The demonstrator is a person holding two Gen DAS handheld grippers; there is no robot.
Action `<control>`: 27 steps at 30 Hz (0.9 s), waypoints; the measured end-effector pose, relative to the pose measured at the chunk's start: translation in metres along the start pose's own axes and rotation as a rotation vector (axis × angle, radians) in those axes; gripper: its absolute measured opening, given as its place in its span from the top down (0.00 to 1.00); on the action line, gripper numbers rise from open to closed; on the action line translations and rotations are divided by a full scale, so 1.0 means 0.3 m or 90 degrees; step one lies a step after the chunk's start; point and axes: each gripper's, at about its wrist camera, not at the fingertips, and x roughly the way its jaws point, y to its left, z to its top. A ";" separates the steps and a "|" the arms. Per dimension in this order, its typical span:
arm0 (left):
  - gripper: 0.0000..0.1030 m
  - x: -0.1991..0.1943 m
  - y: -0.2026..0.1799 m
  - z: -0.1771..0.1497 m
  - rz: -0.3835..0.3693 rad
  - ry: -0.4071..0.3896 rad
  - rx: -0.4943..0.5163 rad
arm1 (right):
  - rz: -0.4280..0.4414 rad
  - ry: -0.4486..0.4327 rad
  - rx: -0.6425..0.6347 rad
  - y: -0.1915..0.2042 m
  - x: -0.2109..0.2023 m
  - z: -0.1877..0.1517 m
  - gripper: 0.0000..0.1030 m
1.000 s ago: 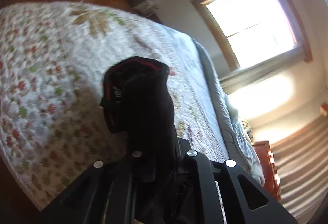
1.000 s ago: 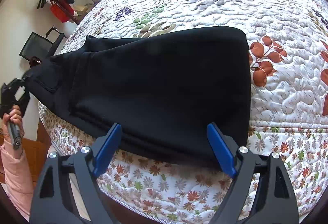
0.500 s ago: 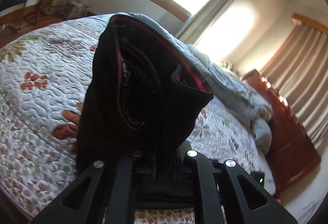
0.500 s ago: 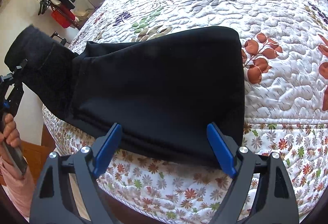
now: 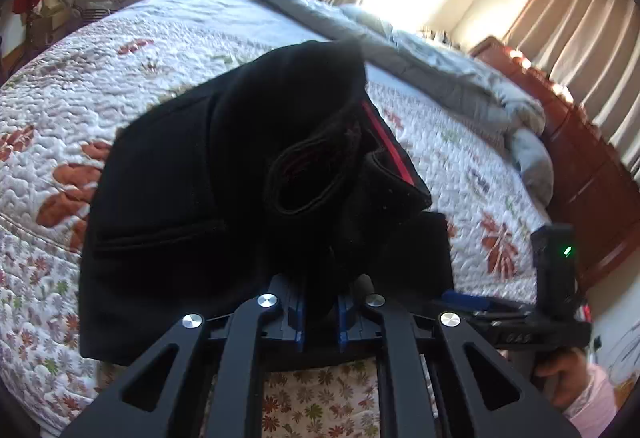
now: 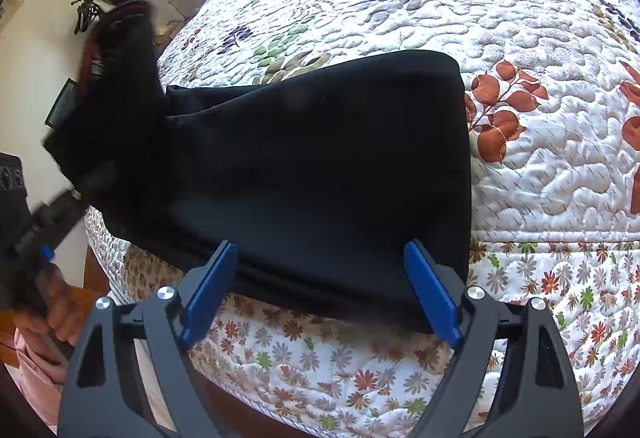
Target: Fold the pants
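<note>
Black pants [image 6: 320, 173] lie folded on the quilted bed near its front edge. My left gripper [image 5: 320, 312] is shut on the waistband end of the pants [image 5: 320, 173], whose red inner trim shows, and holds it raised over the rest of the garment. That lifted end also shows at the left of the right wrist view [image 6: 120, 49]. My right gripper [image 6: 320, 290] is open, its blue fingers spread just in front of the pants' near edge, not touching the cloth. The right gripper also shows in the left wrist view [image 5: 552, 278].
The floral quilt [image 6: 520, 37] covers the bed. A grey blanket [image 5: 460, 77] is bunched at the head, by a wooden headboard [image 5: 592, 173]. A coat rack [image 6: 88, 1] stands by the wall at the left. Curtains [image 5: 592, 17] hang beyond.
My left gripper has lifted the waistband end and swung it up and over toward the rest of the pants. My right gripper has stayed open in place.
</note>
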 end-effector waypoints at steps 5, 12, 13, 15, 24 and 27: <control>0.75 0.070 0.000 -0.034 -0.011 0.083 -0.012 | -0.002 0.004 -0.005 0.003 0.006 0.003 0.16; 0.37 -0.159 0.021 0.003 -0.106 0.038 -0.034 | -0.016 0.004 -0.012 0.018 -0.021 0.026 0.17; 0.35 -0.201 0.044 0.019 -0.094 0.014 -0.039 | -0.018 -0.003 -0.017 0.026 -0.032 0.032 0.17; 0.29 -0.240 0.097 0.043 -0.038 -0.018 -0.039 | -0.013 -0.013 -0.020 0.037 -0.048 0.045 0.17; 0.24 -0.012 0.295 -0.027 0.206 0.103 -0.046 | -0.056 0.047 -0.023 0.029 0.042 0.034 0.16; 0.24 -0.032 0.301 -0.020 0.191 0.103 -0.063 | -0.059 0.038 -0.029 0.069 0.005 0.061 0.17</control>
